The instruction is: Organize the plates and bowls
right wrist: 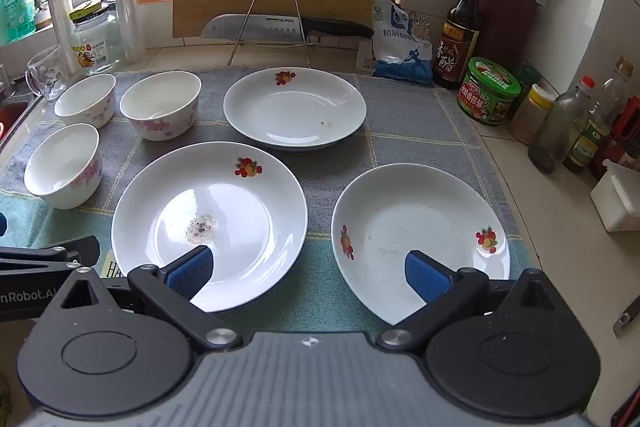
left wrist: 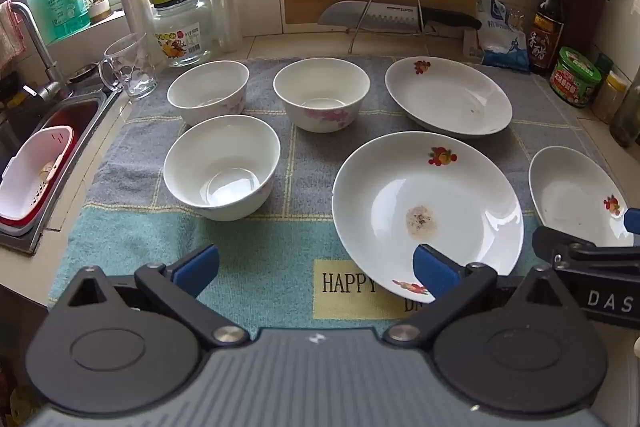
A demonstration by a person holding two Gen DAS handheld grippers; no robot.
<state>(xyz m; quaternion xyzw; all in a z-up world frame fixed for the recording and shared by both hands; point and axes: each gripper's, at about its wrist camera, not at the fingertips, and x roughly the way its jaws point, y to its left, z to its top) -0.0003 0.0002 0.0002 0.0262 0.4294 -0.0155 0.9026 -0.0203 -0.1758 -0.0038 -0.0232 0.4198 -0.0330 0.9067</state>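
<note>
Three white bowls with pink flowers stand on the mat at the left: a near bowl [left wrist: 222,167] [right wrist: 62,165], a far left bowl [left wrist: 208,91] [right wrist: 85,99] and a far middle bowl [left wrist: 321,95] [right wrist: 160,103]. Three white plates with fruit prints lie to the right: a far plate [left wrist: 448,95] [right wrist: 295,107], a soiled middle plate [left wrist: 427,205] [right wrist: 209,215] and a near right plate [left wrist: 576,195] [right wrist: 420,235]. My left gripper [left wrist: 316,269] is open and empty above the mat's front. My right gripper [right wrist: 310,273] is open and empty between the two near plates.
A checked cloth mat [left wrist: 304,163] covers the counter. A sink [left wrist: 48,131] with a red and white basket lies left. A glass mug [left wrist: 128,67], a jar, a knife on a wire rack [right wrist: 276,27], a cutting board, sauce bottles [right wrist: 460,27] and jars line the back and right.
</note>
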